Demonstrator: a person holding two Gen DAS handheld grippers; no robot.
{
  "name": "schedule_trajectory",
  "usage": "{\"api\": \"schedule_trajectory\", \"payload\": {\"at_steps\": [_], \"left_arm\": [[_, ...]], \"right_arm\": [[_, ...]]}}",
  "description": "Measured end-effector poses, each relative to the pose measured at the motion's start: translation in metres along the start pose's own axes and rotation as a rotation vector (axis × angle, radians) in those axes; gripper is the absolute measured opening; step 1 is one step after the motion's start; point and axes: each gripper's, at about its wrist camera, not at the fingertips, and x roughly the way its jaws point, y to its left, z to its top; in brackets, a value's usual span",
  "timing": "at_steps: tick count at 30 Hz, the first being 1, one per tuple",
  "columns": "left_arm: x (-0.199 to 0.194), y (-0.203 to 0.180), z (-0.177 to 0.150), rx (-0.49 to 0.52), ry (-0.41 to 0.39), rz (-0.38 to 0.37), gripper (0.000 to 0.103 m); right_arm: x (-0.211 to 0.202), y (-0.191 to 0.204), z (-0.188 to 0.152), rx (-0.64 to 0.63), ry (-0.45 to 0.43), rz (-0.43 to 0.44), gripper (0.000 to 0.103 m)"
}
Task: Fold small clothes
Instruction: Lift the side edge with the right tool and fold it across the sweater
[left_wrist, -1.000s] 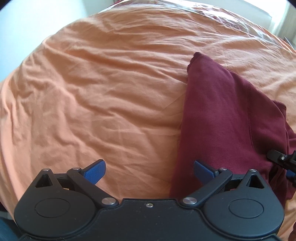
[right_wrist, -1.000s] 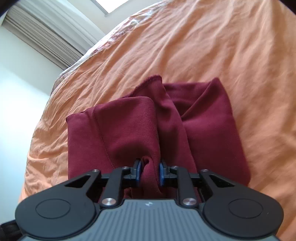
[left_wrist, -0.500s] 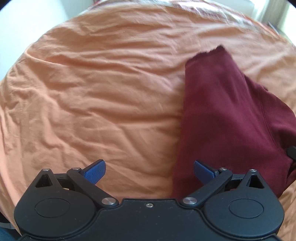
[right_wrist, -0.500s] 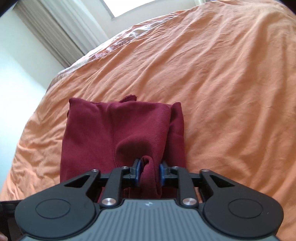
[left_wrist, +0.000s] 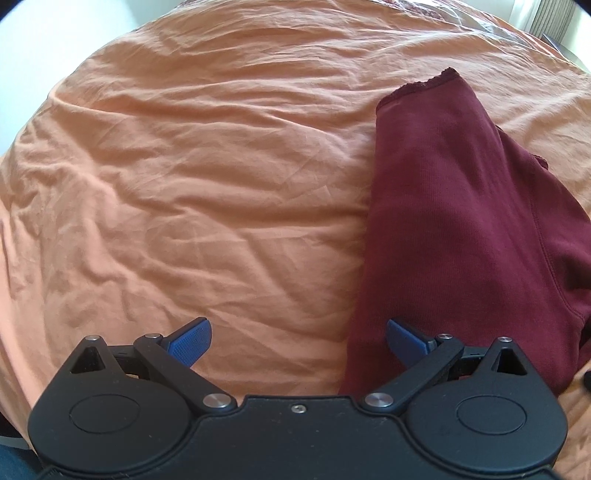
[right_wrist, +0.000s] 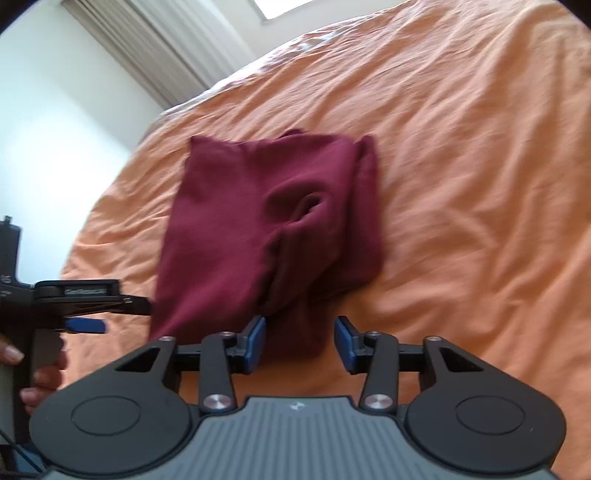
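A dark red garment (right_wrist: 266, 236) lies folded in a rough rectangle on the orange bedsheet (right_wrist: 461, 184). My right gripper (right_wrist: 300, 343) is open, and the garment's near edge lies between its blue pads (right_wrist: 255, 341) without being held. In the left wrist view the garment (left_wrist: 461, 221) fills the right side. My left gripper (left_wrist: 297, 341) is open and empty at the garment's left near corner, its right pad (left_wrist: 406, 339) over the cloth. The left gripper also shows in the right wrist view (right_wrist: 85, 325), at the garment's left edge.
The wrinkled orange sheet (left_wrist: 184, 166) covers the whole bed. A white wall (right_wrist: 55, 129) and a pleated curtain (right_wrist: 155, 55) stand beyond the bed's far left. A hand (right_wrist: 37, 376) holds the left gripper's handle.
My right gripper has opened and let go of the garment fold it pinched. The garment now lies flatter, folded over on itself. The left gripper stays open.
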Motion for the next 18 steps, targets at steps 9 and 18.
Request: {"api": "schedule_trajectory", "payload": {"at_steps": [9,18], "left_arm": [[0.002,0.005,-0.016,-0.016,0.043,-0.072,0.101],[-0.008,0.007,-0.016,0.009,0.013,-0.069,0.101]], "right_arm": [[0.027,0.043,0.004,-0.249,0.042,0.015,0.009],[0.002,0.056,0.000,-0.393,0.088,-0.038,0.007]]}}
